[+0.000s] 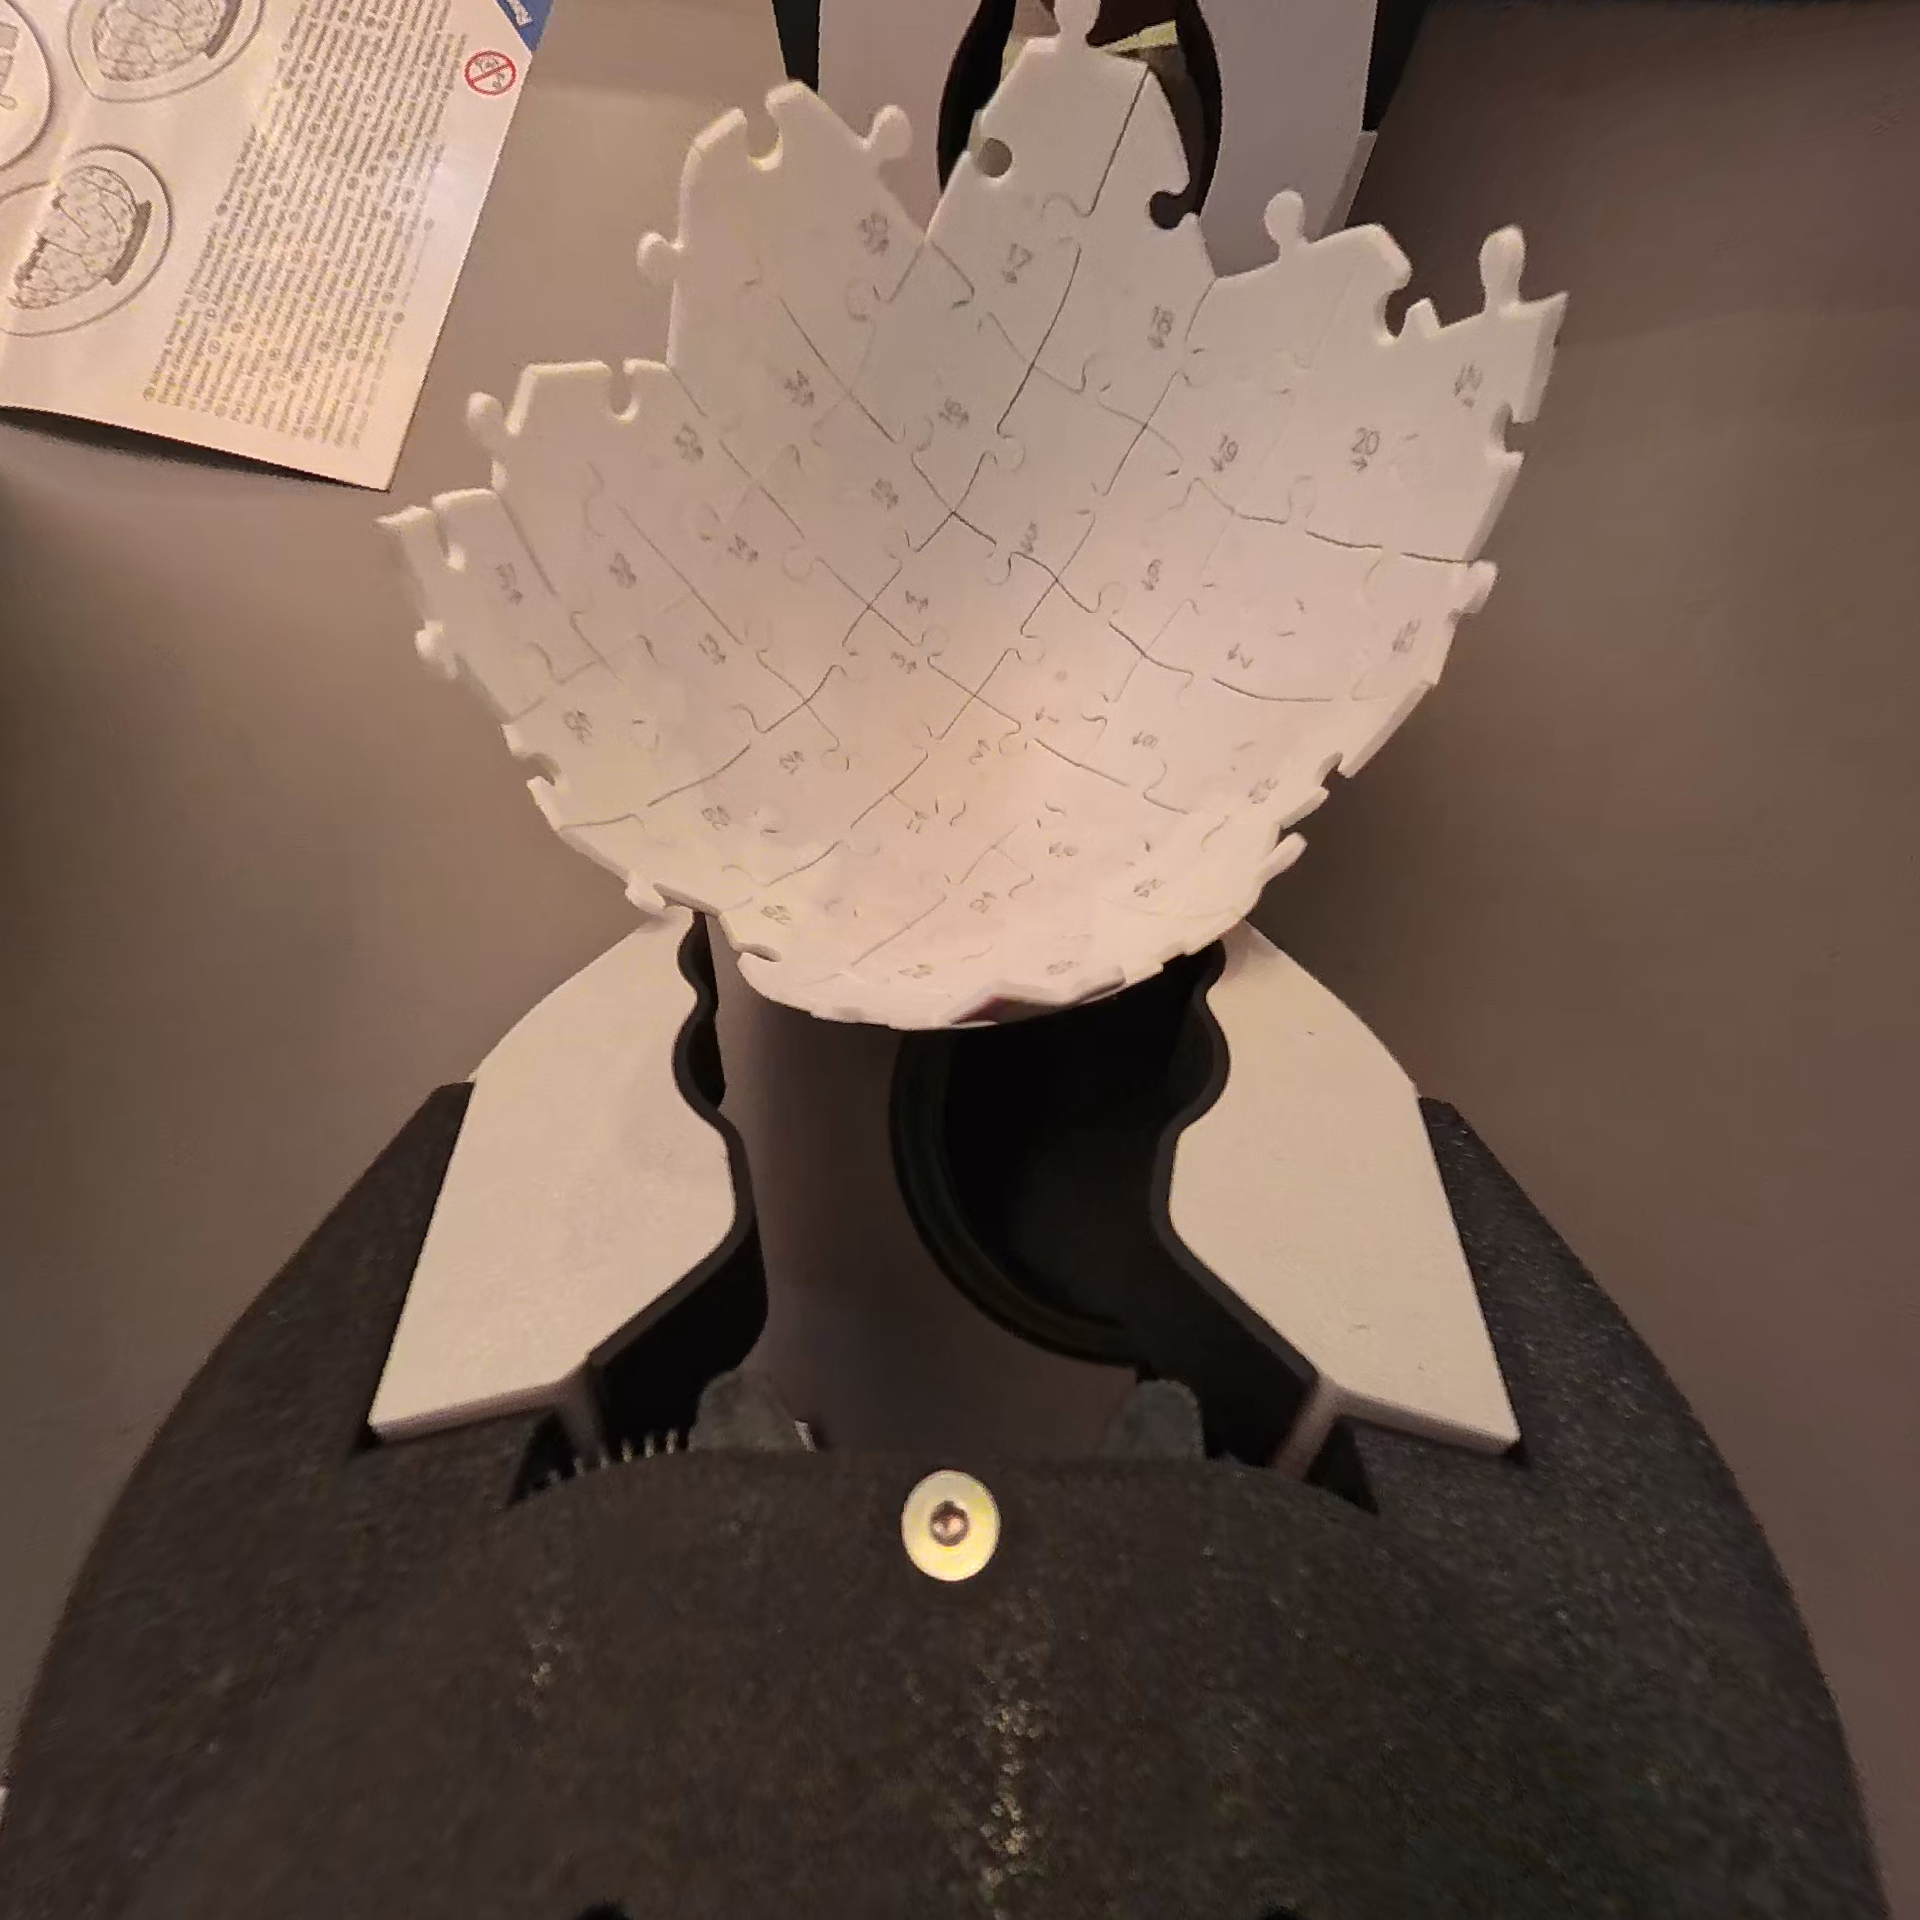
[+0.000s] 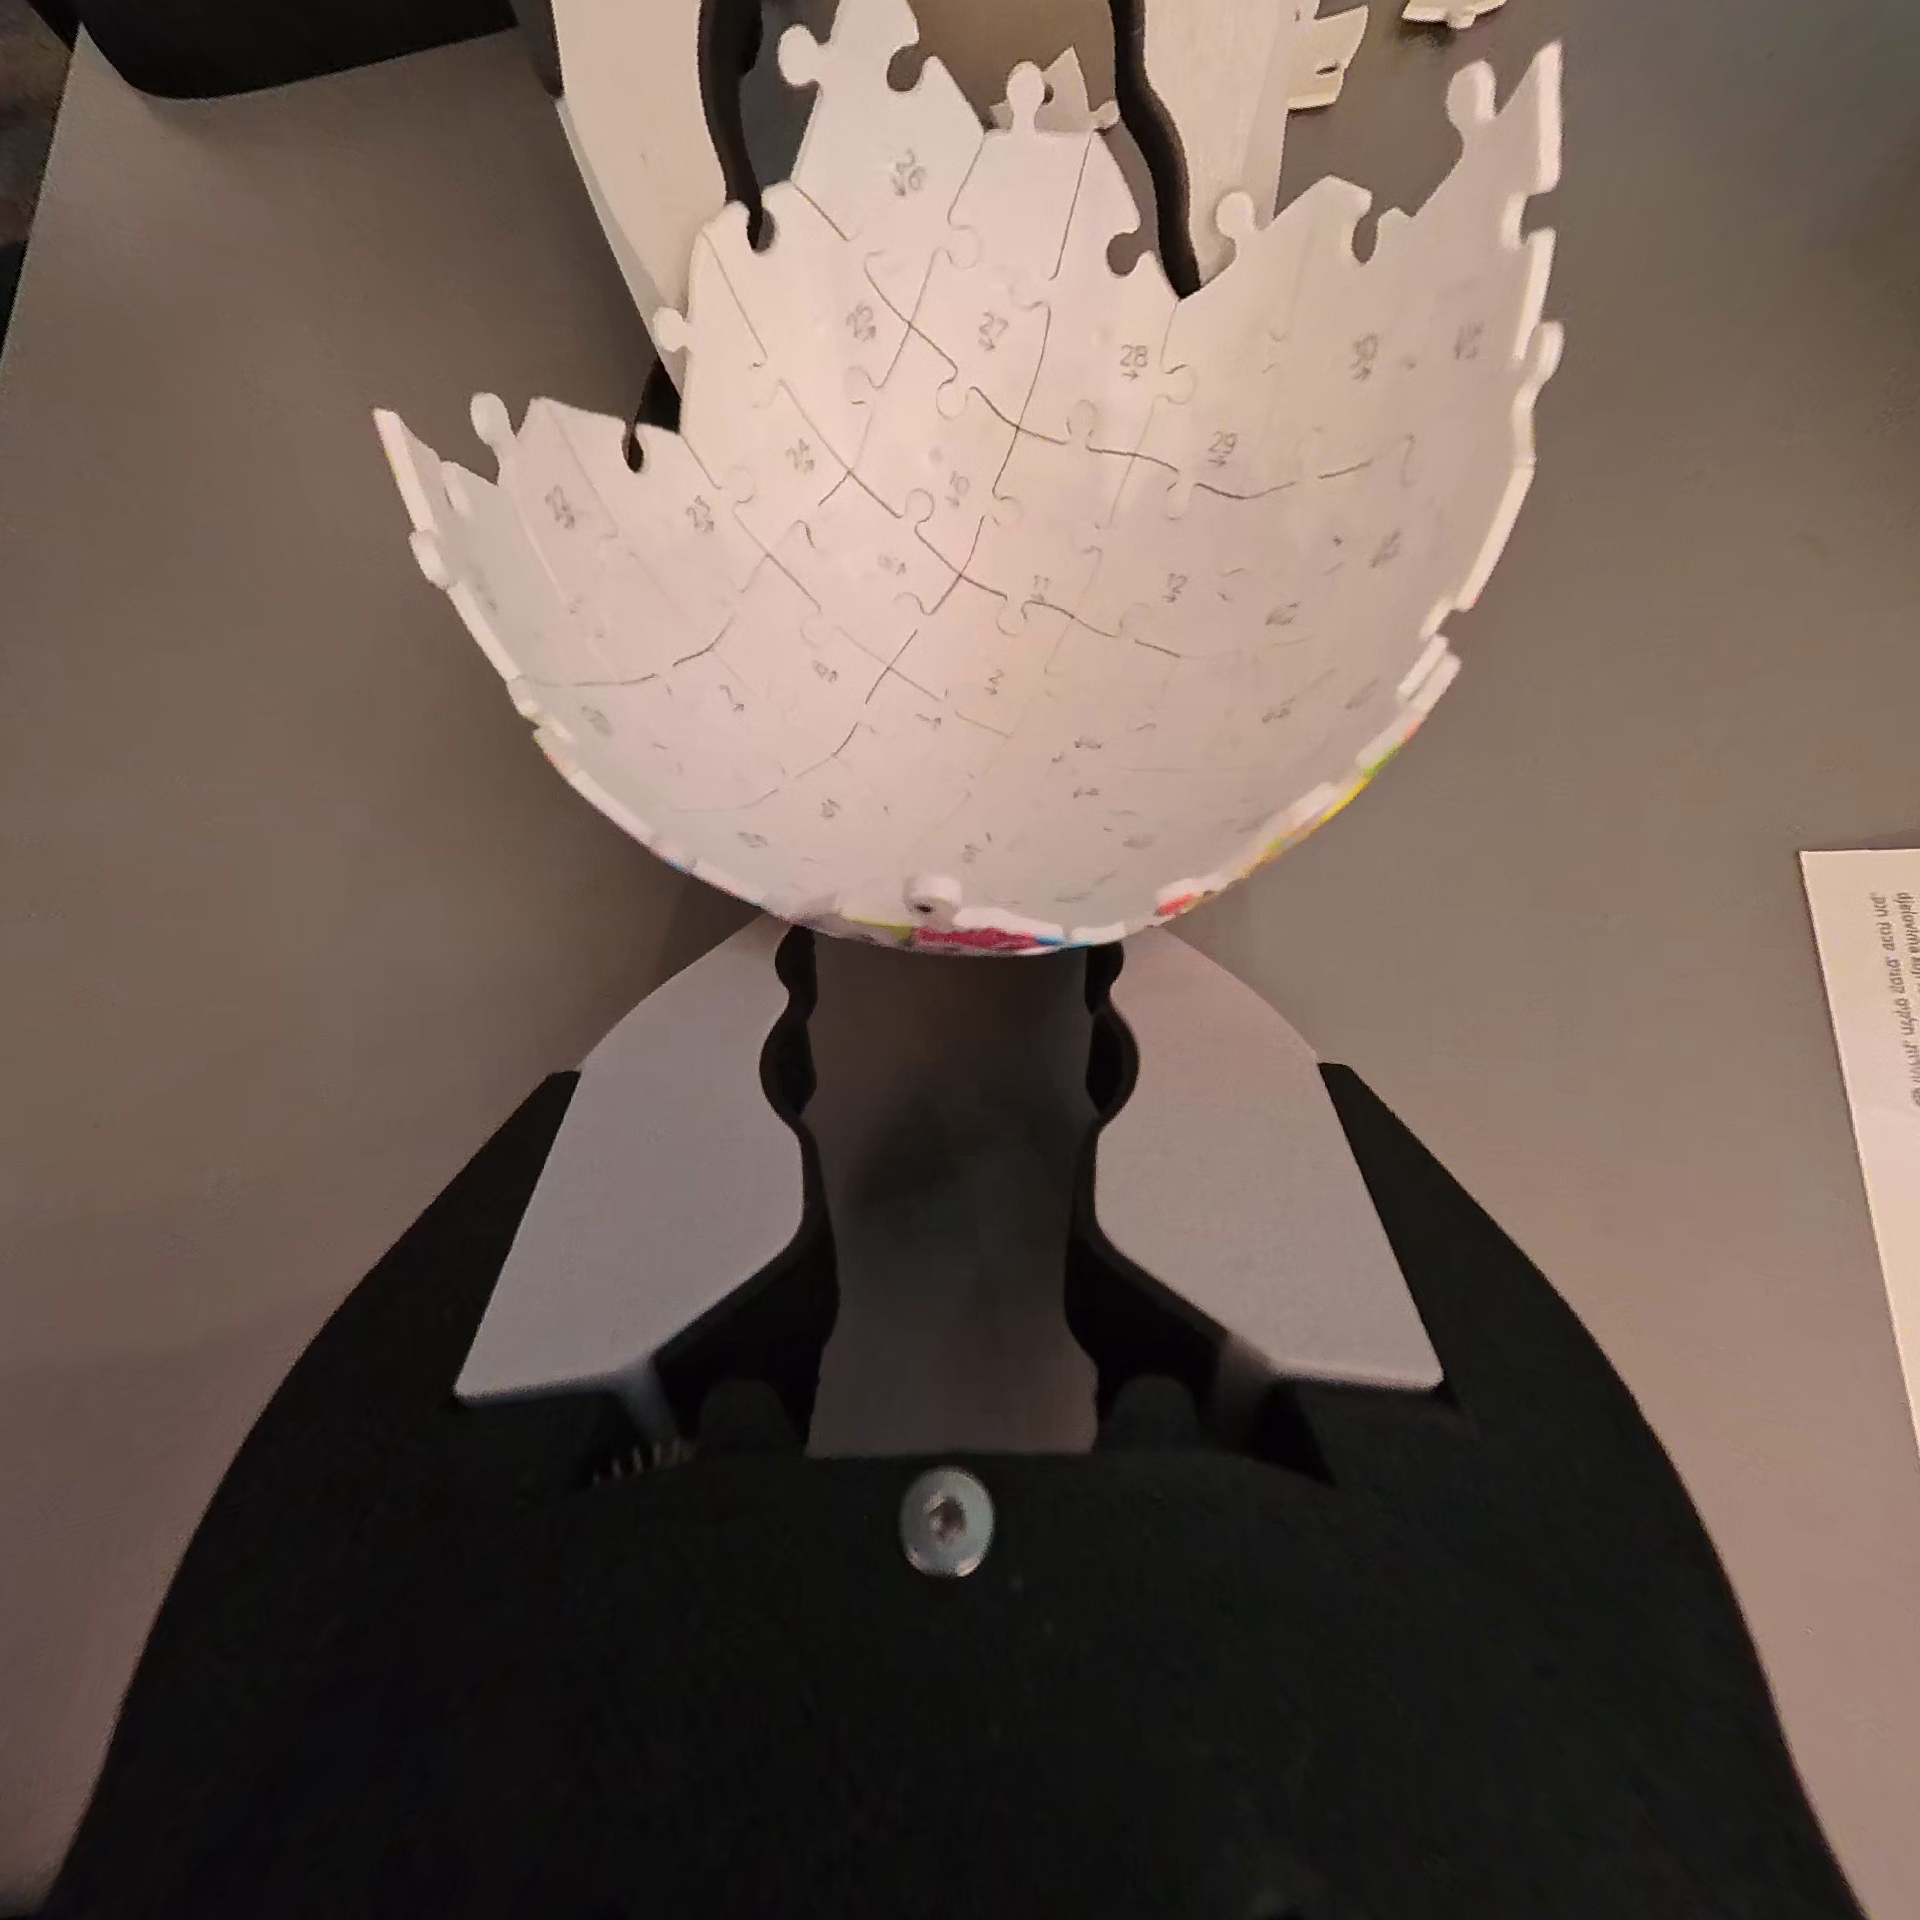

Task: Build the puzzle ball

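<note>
Puzzle ball (image 1: pixel 977 623), a half-built white bowl, centre frame in both views over the grey surface (image 1: pixel 208 831). Left gripper (image 1: pixel 956 997) and right gripper (image 2: pixel 956 935): fingertips hidden under the shell, grip state unclear. Instruction sheet (image 1: pixel 239 239) upper left.

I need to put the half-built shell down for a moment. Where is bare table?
Bare grey table lies left of the puzzle shell in the right wrist view. Crowded: the instruction sheet at far left in the left view, a paper at right.
</note>
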{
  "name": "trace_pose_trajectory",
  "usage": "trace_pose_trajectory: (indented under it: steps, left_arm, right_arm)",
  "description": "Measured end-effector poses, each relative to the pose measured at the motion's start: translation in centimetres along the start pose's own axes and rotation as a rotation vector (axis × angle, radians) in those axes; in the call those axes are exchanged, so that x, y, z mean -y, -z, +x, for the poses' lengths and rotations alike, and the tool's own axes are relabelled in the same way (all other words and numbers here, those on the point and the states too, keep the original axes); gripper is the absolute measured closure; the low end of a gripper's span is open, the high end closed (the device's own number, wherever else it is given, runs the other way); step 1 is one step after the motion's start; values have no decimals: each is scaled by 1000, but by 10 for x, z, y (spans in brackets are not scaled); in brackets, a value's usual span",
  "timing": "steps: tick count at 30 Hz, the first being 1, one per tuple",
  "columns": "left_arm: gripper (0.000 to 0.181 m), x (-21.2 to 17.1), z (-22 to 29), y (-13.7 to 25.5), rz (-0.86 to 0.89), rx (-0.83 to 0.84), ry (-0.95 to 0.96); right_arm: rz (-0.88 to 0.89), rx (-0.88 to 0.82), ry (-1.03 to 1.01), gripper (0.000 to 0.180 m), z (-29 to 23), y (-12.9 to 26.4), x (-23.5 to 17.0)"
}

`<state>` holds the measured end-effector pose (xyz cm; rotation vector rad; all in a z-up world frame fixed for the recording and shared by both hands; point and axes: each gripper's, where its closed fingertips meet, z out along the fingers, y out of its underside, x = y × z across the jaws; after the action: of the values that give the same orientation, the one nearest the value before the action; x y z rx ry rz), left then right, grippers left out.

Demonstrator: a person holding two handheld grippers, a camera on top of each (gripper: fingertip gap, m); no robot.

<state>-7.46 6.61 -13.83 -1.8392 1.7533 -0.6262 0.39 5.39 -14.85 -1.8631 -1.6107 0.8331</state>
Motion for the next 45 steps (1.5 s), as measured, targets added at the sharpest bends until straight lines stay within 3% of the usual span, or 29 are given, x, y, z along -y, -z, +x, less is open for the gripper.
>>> trace_pose_trajectory:
  steps: [10, 17, 25, 35, 45]
  left_arm:
    - [95, -1, 6, 31, 8, 41, 8]
    - [95, -21, 27, 69, 30, 80, 79]
    - [95, -42, 46, 77, 23, 95, 119]
    - [93, -54, 42, 63, 14, 98, 151]
    - [91, -55, 40, 60, 42, 105, 182]
  right_arm:
    - [53, 11, 49, 129, -7, 11, 45]
    - [23, 91, 116, 129, -27, -18, 70]
    - [-103, 130, 163, 128, -42, -52, 61]
    - [-209, 119, 120, 127, -36, -56, 46]
    - [-202, 109, 86, 127, -29, -47, 40]
